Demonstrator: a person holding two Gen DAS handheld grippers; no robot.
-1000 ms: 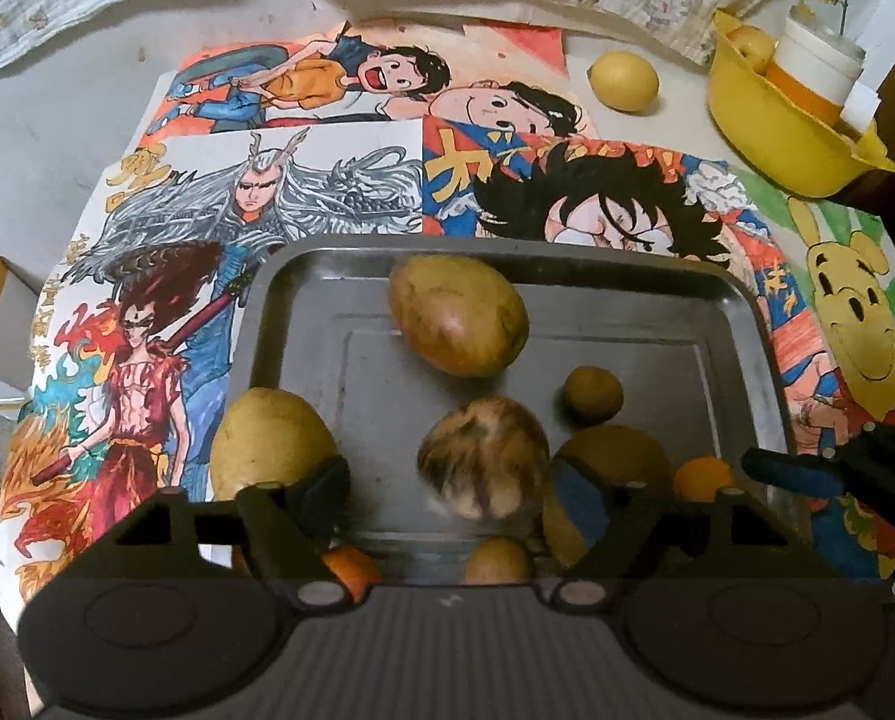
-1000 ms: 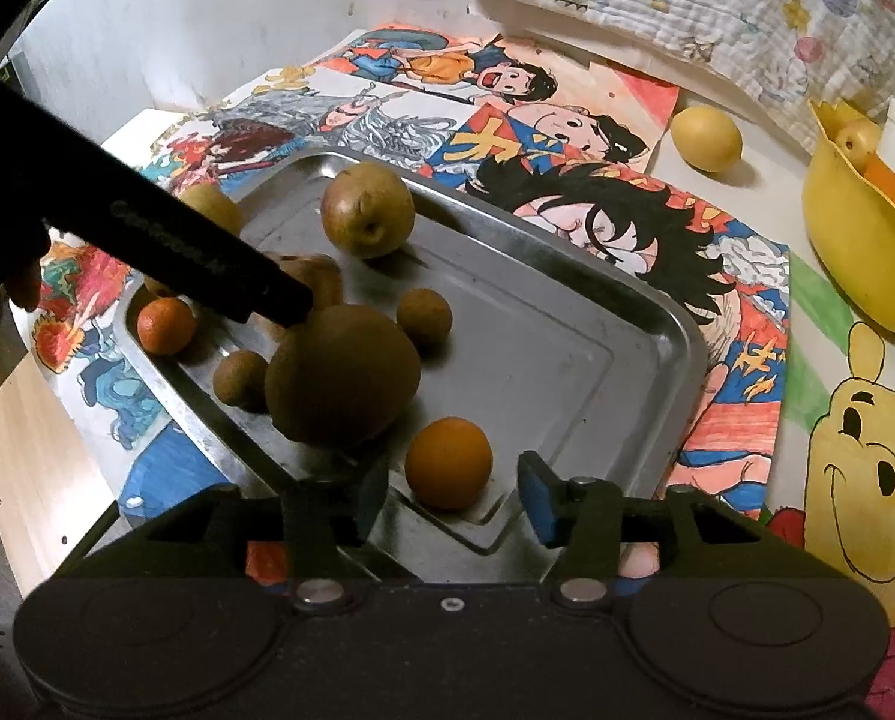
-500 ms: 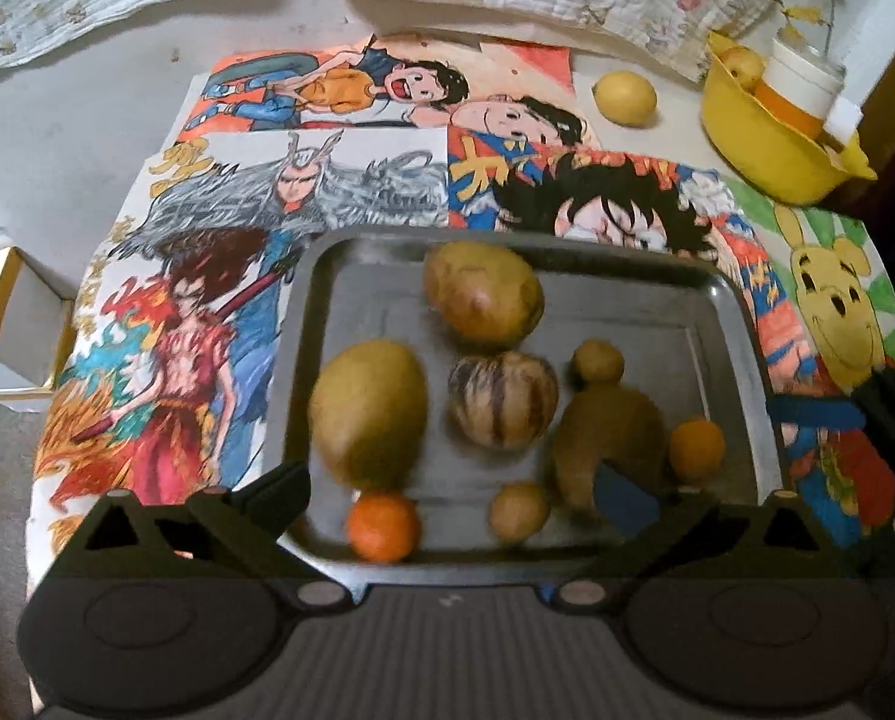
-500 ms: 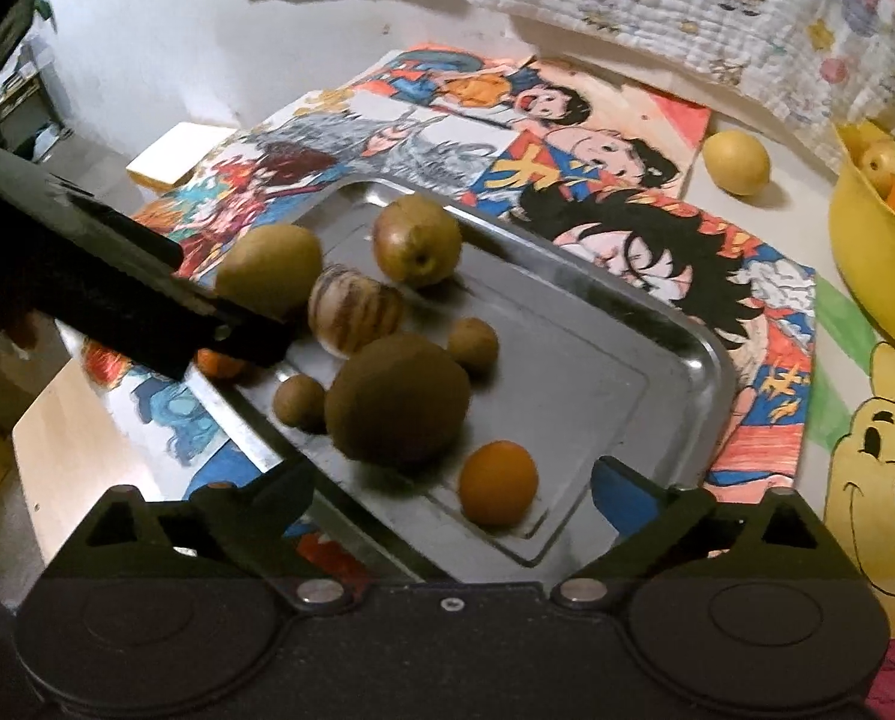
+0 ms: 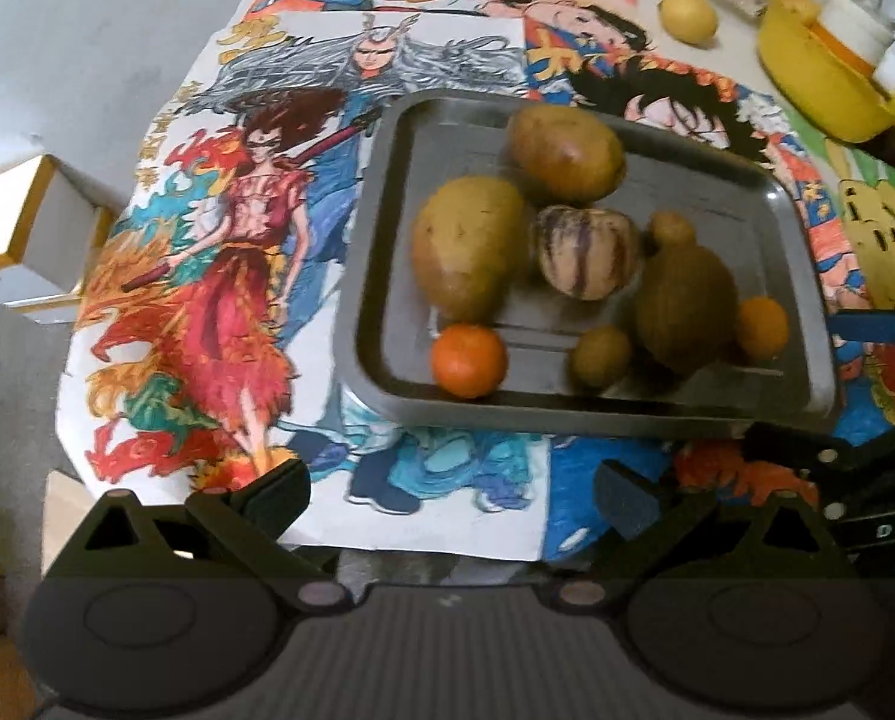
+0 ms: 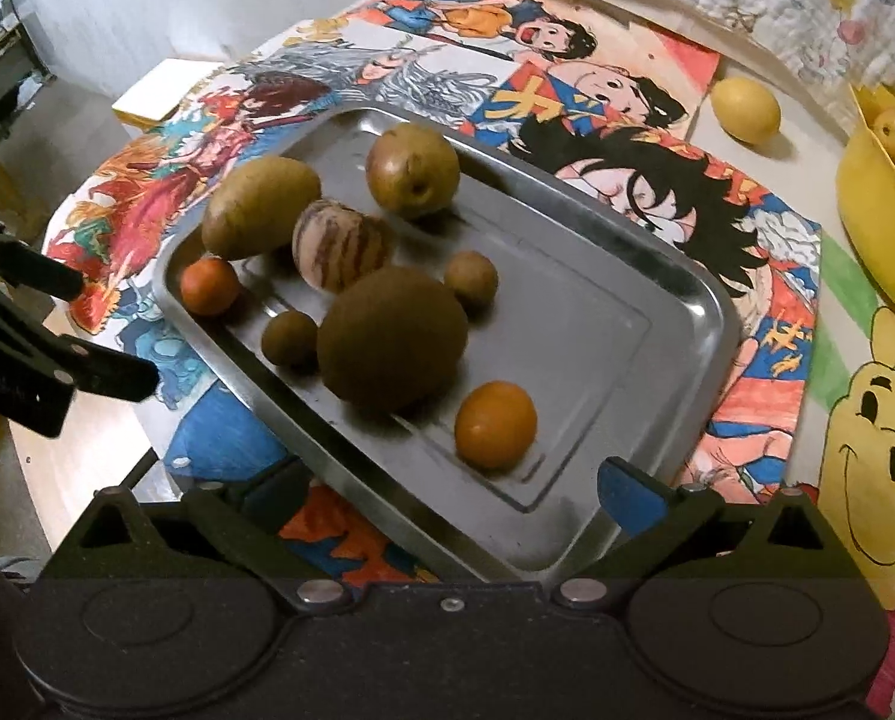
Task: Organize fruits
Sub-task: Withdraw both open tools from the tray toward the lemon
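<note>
Both the left gripper [image 5: 450,495] and right gripper [image 6: 450,489] hang released and empty, short of the tray [image 6: 675,306]. Eight fruits sit grouped toward its 9 o'clock end. The lemon [image 6: 745,110] lies alone at 1 o'clock; I judge it next: straddle it wide, squeeze gently so it cannot roll. Cartoon drawings [image 5: 225,276] cover the tabletop [image 6: 741,48]; a yellow bowl [image 6: 876,228] stands at 2 o'clock.
</note>
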